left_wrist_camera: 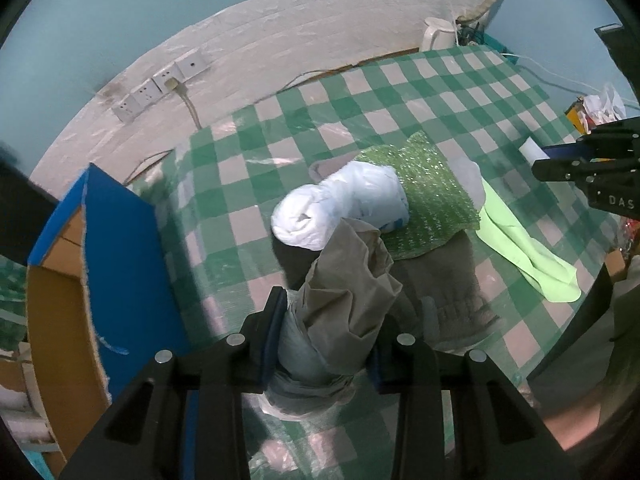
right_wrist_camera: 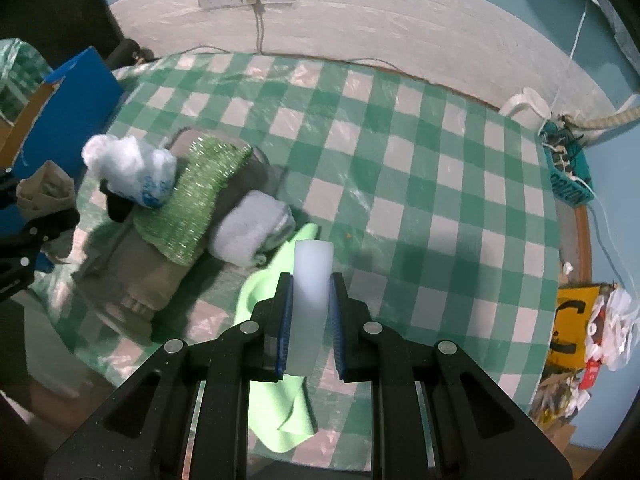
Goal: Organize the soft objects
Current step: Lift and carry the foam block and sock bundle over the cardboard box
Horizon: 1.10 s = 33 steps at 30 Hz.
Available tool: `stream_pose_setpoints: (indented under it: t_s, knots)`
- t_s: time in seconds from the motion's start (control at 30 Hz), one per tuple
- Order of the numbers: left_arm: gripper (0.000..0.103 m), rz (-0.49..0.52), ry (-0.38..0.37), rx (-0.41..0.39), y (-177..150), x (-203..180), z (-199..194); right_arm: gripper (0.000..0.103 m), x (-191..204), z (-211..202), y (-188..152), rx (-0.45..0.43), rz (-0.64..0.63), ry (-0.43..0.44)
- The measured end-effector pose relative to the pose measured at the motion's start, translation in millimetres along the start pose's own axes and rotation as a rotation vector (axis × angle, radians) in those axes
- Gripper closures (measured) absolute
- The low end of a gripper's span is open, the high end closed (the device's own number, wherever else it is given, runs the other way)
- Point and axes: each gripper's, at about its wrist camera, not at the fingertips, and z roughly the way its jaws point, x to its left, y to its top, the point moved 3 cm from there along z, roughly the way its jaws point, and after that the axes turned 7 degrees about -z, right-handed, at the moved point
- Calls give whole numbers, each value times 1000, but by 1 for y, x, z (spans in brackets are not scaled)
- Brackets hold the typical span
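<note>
The left tongs [left_wrist_camera: 326, 344] clamp a beige cloth roll [left_wrist_camera: 348, 292] at lower centre — its bottom is hidden. The right tongs [right_wrist_camera: 311, 320] clamp a white foam block [right_wrist_camera: 310, 304]; the checkered worktop [right_wrist_camera: 420, 200] lies open at right.

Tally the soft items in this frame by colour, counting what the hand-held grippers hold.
Green: 2, sparkly green cloth and light green cloth
White: 3, white bundle, white foam block in the right hand-held gripper, pale rolled sock
Grey-brown: 2, khaki cloth in the left hand-held gripper, grey-brown garment under the pile
Total: 7
</note>
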Motion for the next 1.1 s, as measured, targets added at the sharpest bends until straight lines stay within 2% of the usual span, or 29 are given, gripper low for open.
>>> stream_pose_setpoints:
  t_s: [0.27,0.5,0.83,1.1]
  knots:
    - [68,-2,63,-47,-1,13,-22,86,19,-21,15,-46,-31,11]
    - [68,-1,87,-68,-3,18,-43,86,41,-37,31,-80,-74,38]
    - [69,-32,119,-132,-4,41,-76,86,90,-60,62,-127,-157,91]
    - [69,-78,133,-152,-11,65,-91,86,131,-73,85,-151,-221,127]
